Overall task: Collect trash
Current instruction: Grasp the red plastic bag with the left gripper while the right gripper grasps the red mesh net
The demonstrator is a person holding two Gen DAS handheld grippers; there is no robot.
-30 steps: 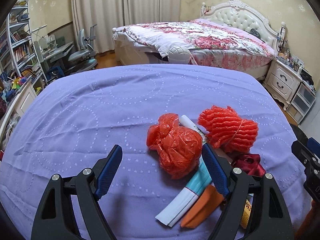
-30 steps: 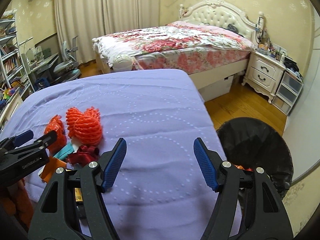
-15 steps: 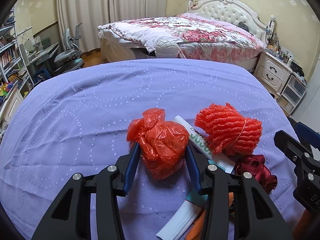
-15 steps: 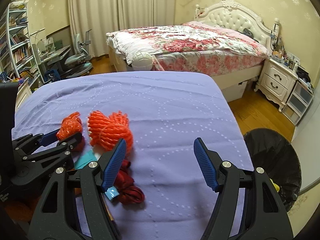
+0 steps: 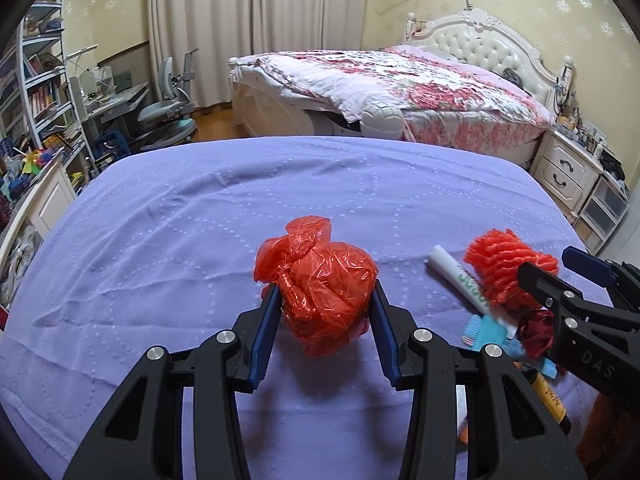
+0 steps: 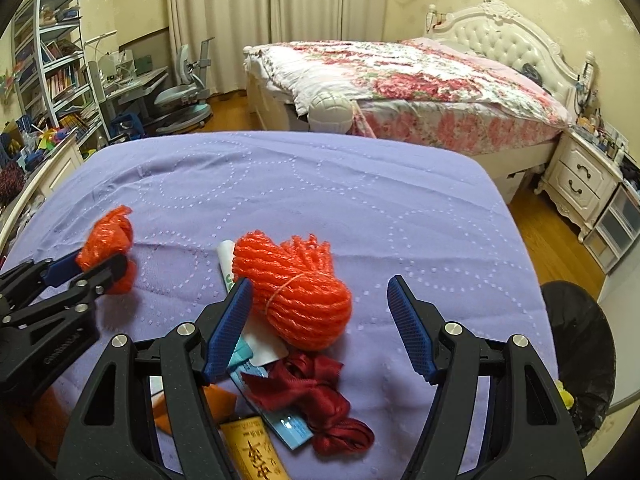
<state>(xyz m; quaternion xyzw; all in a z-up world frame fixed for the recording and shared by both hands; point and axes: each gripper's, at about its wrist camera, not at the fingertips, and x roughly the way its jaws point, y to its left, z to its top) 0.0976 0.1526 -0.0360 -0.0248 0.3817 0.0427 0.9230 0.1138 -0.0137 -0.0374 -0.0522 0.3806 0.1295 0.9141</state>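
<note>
Left gripper: clamped on crumpled red plastic bag, lower centre. Right gripper: agape, empty, red mesh bundle between its fingers; wrappers beneath partly hidden.

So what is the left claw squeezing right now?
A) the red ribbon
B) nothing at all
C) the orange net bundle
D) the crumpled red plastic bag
D: in the left wrist view the left claw has both blue pads pressed against the sides of the crumpled red plastic bag, above the purple cloth.
</note>
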